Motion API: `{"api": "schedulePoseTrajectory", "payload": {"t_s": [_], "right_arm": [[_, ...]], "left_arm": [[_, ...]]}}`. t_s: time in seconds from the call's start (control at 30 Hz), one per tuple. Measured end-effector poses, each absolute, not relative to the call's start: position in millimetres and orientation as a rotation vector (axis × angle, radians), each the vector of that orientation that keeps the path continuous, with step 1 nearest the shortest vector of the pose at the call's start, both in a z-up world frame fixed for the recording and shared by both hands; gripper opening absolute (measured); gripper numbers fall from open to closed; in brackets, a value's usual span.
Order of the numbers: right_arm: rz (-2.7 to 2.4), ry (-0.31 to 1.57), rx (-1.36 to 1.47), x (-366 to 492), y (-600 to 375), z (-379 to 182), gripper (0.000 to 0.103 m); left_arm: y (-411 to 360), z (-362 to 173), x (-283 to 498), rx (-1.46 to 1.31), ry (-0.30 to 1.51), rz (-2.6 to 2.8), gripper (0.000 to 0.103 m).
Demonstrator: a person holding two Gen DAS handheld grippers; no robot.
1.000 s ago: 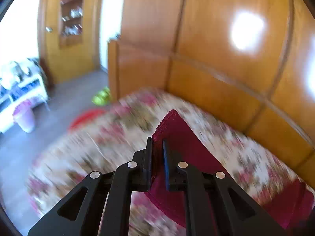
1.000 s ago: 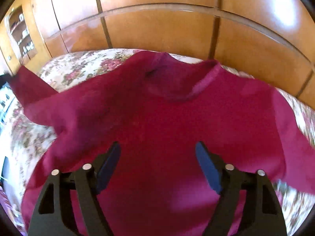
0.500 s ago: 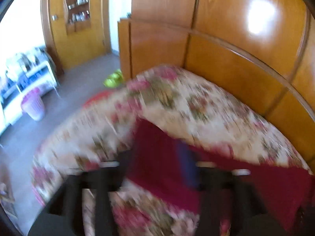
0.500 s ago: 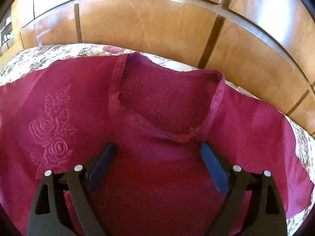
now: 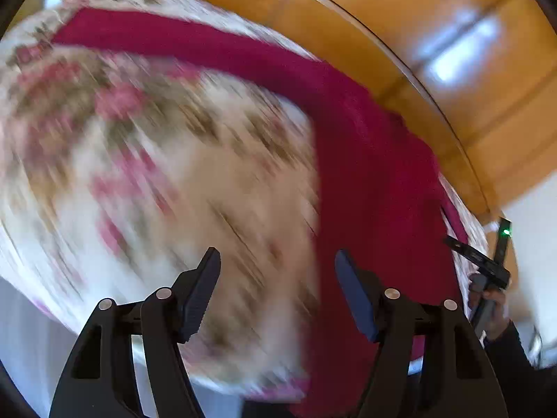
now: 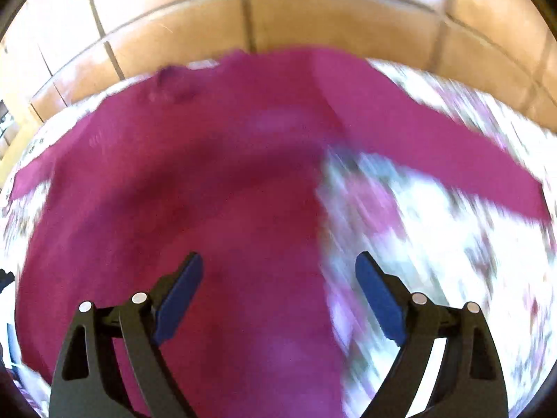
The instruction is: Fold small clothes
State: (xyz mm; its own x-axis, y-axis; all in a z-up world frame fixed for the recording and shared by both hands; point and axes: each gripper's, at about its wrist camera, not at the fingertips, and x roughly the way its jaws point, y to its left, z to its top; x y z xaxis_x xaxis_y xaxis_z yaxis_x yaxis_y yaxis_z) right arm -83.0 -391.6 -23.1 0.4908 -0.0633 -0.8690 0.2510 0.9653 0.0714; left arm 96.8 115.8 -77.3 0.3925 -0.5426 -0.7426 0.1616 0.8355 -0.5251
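Observation:
A dark red long-sleeved top (image 6: 195,181) lies spread flat on a floral bedspread (image 5: 139,160), neck toward the headboard. In the left wrist view its body (image 5: 376,188) runs down the right side and one sleeve (image 5: 195,45) stretches to the upper left. My left gripper (image 5: 276,256) is open and empty, over the bedspread beside the top's side edge. My right gripper (image 6: 278,257) is open and empty above the top's other side edge, below the outstretched sleeve (image 6: 435,146). Both views are motion-blurred.
A wooden headboard (image 6: 278,17) curves behind the bed, also in the left wrist view (image 5: 400,35). At that view's right edge a hand (image 5: 494,310) holds the other gripper's handle (image 5: 484,261). The bed's near edge drops to a pale floor (image 5: 28,331).
My left gripper let go of the sleeve cuff, opened, and swung down toward the top's side. My right gripper moved from the neckline to the top's right side edge.

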Motion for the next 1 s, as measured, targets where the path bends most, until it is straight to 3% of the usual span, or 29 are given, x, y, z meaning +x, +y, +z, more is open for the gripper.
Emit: {"api": "schedulePoseTrajectory", "payload": {"t_s": [0.07,0.13,0.2,0.23,0.3,0.33,0.37,0.6,0.77,0.87,0.9,0.93,0.97,1.0], "right_arm": [[-0.171,1.085,0.257,-116,-395,-32,0.078],[-0.151,1.088,0.281,-143,-390,-34,0.074],[-0.128,1.089,0.274,-167,-376,-34,0.056],[-0.114,1.091,0.274,-173,-370,-34,0.053],[-0.107,1.087,0.194,-178,-354,-34,0.034],[-0.102,1.085,0.174,-178,-350,-34,0.023],[-0.065,1.095,0.181,-177,-344,-34,0.006],[0.008,1.0,0.137,-210,-342,21,0.006],[-0.03,1.177,0.134,-235,-348,-30,0.006],[-0.015,1.172,0.167,-233,-347,-31,0.006],[0.0,1.17,0.173,-232,-346,-28,0.008],[0.011,1.169,0.167,-231,-346,-25,0.012],[0.024,1.174,0.16,-229,-349,-21,0.02],[0.04,1.162,0.182,-226,-355,-15,0.038]], "left_arm": [[100,-81,79,-0.396,1.099,-0.492,0.067],[87,-87,67,-0.399,1.13,-0.524,0.053],[74,-93,59,-0.372,1.148,-0.516,0.041],[70,-98,56,-0.366,1.154,-0.51,0.034],[62,-97,53,-0.343,1.146,-0.493,0.024],[60,-93,52,-0.34,1.14,-0.49,0.014],[58,-91,54,-0.34,1.137,-0.487,0.013],[68,-57,44,-0.276,1.048,-0.466,0.01],[66,-87,37,-0.232,1.146,-0.43,0.011],[64,-86,35,-0.208,1.151,-0.403,0.014],[67,-81,35,-0.221,1.134,-0.397,0.014],[70,-75,36,-0.218,1.112,-0.381,0.021],[73,-66,38,-0.204,1.075,-0.352,0.025],[73,-60,38,-0.193,1.046,-0.333,0.031]]}}
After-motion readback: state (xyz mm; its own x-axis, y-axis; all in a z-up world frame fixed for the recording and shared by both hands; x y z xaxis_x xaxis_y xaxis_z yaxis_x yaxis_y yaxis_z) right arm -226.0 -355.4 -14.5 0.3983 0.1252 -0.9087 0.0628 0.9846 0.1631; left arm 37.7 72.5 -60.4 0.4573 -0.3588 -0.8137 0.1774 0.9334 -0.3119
